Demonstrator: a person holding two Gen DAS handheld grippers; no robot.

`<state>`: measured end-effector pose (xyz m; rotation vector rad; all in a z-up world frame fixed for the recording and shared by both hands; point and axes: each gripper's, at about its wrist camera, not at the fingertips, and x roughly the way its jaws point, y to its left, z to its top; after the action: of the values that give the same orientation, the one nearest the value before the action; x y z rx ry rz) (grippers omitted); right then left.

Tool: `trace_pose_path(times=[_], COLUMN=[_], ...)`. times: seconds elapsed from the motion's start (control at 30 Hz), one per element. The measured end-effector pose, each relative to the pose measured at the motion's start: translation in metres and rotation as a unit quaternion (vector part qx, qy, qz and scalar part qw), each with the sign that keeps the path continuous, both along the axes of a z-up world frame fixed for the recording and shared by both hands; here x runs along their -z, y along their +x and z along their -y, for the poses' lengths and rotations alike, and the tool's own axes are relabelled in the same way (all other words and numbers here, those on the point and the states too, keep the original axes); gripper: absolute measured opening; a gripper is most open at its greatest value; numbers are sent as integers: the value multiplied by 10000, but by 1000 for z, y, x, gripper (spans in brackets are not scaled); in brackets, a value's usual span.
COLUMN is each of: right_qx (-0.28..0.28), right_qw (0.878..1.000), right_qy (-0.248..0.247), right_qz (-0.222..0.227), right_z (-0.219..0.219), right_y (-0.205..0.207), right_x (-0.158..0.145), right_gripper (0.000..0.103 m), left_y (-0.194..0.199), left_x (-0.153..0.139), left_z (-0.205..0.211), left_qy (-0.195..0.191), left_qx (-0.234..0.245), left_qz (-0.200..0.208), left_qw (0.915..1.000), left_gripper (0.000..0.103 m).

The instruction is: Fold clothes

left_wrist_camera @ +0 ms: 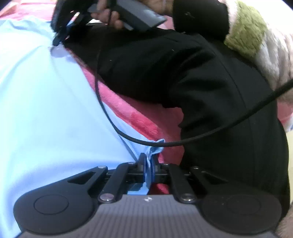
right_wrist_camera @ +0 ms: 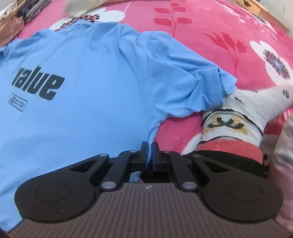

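**Both grippers pinch the blue T-shirt on the pink bedspread**

Evidently each gripper has a bit of cloth. From the left wrist view, the left gripper (left_wrist_camera: 148, 165) has its jaws drawn almost together, and a bunched edge of the light blue T-shirt (left_wrist_camera: 45, 109) is squeezed between the blue pads (left_wrist_camera: 146, 174), with a small tuft of fabric sticking up just past the tips. The shirt spreads away to the left of that view, lying on the pink bedspread (left_wrist_camera: 139, 117). A black cable (left_wrist_camera: 102, 102) loops across the shirt and the bedspread. Beyond it a black sleeve (left_wrist_camera: 201, 82) reaches across, and at the top a hand (left_wrist_camera: 109, 16) holds the right gripper (left_wrist_camera: 60, 34), whose tip meets the far edge of the shirt; that part is blurred.

From the right wrist view, the right gripper (right_wrist_camera: 149, 153) is nearly closed too, its jaws pinching a thin edge of the T-shirt (right_wrist_camera: 91, 73) at the side seam below the sleeve. The shirt lies flat and face up on the floral bedspread (right_wrist_camera: 210, 27), with the black word "value" (right_wrist_camera: 38, 82) printed on the chest. Its short sleeve (right_wrist_camera: 192, 78) is crumpled and rests against a foot in a white patterned sock (right_wrist_camera: 234, 119) with a red band, just to the right of the gripper.
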<state>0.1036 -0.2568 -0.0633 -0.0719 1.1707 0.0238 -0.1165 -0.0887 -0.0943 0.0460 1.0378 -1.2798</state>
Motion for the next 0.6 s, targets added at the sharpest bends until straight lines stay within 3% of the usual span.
trace_pose_path(times=[0.07,0.13,0.2,0.23,0.33,0.47,0.6], right_qx=[37,202,424,549,911,1354,1214], right_qw=[10000,9997,9987,9976,9928,9796,9719], right_qy=[19,92,256,356,558,868,898], right_qz=[37,89,157,214,537,1201,1807], right_z=[4,11,22,28,40,52,33], right_y=[-2,-4,-8,-10,-20,-33,-35], right_x=[-4,-9,-15,-20,-38,-64,-91], right_gripper=[12,23,24,24,25,25,25], left_y=[0,-2,-2,-1,2,14,26], left_x=[-2,-11,-20,-25,-35,-42,-52], left_z=[-8,-17,-31,-40,-69,-131,-184], left_qy=[50,134,173,169,212,478,651], left_qx=[-41,-98,-245,-363,-729,-1498,-2207], left_qz=[4,-42,-75,-84,-123,-157,97], left_qw=[10000,9999,9995,9992,9970,9874,9731], left_gripper=[15,30,58,61,64,64,64])
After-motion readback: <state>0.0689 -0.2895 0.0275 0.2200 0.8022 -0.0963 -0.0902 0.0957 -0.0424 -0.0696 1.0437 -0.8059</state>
